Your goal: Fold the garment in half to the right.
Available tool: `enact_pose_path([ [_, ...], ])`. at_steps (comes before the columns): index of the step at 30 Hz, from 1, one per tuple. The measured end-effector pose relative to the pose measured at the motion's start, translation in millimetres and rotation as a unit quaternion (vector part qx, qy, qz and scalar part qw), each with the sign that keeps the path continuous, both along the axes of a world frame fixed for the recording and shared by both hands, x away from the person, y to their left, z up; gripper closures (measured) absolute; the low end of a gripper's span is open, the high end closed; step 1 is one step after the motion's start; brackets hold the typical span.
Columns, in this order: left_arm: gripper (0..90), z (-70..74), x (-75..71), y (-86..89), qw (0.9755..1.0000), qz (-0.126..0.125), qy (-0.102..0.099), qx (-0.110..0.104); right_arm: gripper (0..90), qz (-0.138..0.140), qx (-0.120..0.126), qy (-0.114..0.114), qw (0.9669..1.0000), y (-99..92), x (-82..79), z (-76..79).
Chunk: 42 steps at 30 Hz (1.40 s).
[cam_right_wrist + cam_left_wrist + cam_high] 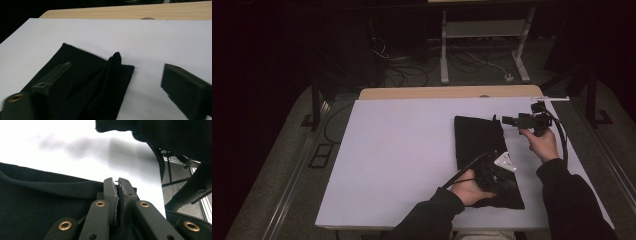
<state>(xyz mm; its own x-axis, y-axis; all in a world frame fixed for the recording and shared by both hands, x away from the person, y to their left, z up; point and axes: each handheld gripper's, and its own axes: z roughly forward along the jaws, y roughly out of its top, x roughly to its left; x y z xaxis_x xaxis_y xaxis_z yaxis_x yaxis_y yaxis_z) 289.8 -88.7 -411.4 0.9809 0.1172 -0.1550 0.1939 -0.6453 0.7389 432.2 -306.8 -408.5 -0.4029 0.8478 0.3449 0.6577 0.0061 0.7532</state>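
Dark room all around, cables and a stand's legs on the floor beyond, and a white bench (pixel 402 160) in the middle of the high view. On its right half lies a black cloth (pixel 479 145), one long strip running from mid-bench toward the near edge, with a raised fold along it. Left gripper (pixel 492 177) is down on the cloth's near end, hand wrapped around it, cable looping off to the left. Right gripper (pixel 507 120) hangs just off the cloth's far right corner, held level and pointing left at it, with the bench's wooden far edge (pixel 447 92) behind. Over to the left gripper view: cloth (pixel 37 202) dark across the lower left, left gripper (pixel 117 182) with its jaws pressed together, a pinch of cloth edge caught at the tips, white bench (pixel 62 150) beyond and a dark sleeve (pixel 155 132) overhead. Now the right gripper view: right gripper (pixel 116 82) spread wide, jaws standing far apart and gripping nothing, cloth (pixel 82 75) lying below and between them with its fold (pixel 113 62) peaking toward the far corner, bench (pixel 150 40) bright behind.
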Motion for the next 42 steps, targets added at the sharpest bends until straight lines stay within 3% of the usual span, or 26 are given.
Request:
enact_pose_path([
  [11,84.4,-2.6,-0.1,-20.4,0.9996,-0.008,-0.004,0.026,0.3,0.015,0.0,-0.016,0.9998,-8.5,-30.9,7.8],
  [20,84.4,-6.7,-0.6,-33.9,0.9982,-0.016,-0.012,0.057,0.0,0.006,0.001,-0.01,0.9999,-23.2,-47.7,5.5],
  [24,83.3,-6.4,0.8,-32.4,0.9982,-0.017,-0.003,0.058,0.0,0.003,0.001,-0.01,0.9999,-26.8,-52.3,4.9],
  [26,80.4,-4.8,3.0,-29.9,0.9988,-0.018,0.019,0.04,0.0,0.003,0.003,-0.012,0.9999,-26.8,-53.6,5.7],
  [30,64.9,2.5,7.5,-22.2,0.9991,-0.009,0.042,-0.001,0.0,0.006,0.007,-0.016,0.9998,-24.5,-55.5,8.3],
  [33,55.1,6.6,10.1,-13.4,0.9984,-0.003,0.052,-0.021,0.0,0.011,0.001,-0.018,0.9998,-21.8,-56.9,8.4],
  [36,42.2,9.1,10.2,-2.5,0.9989,0.017,0.031,-0.031,0.0,0.016,-0.005,-0.017,0.9997,-19.2,-58.8,8.1],
  [39,27.5,10.4,13.9,9.4,0.9979,0.03,0.036,-0.045,0.0,0.021,-0.009,-0.021,0.9995,-17.4,-62.0,9.0],
  [42,12.9,10.2,17.5,19.1,0.9977,0.045,0.034,-0.038,0.0,0.026,-0.01,-0.026,0.9993,-16.6,-65.0,10.4],
])
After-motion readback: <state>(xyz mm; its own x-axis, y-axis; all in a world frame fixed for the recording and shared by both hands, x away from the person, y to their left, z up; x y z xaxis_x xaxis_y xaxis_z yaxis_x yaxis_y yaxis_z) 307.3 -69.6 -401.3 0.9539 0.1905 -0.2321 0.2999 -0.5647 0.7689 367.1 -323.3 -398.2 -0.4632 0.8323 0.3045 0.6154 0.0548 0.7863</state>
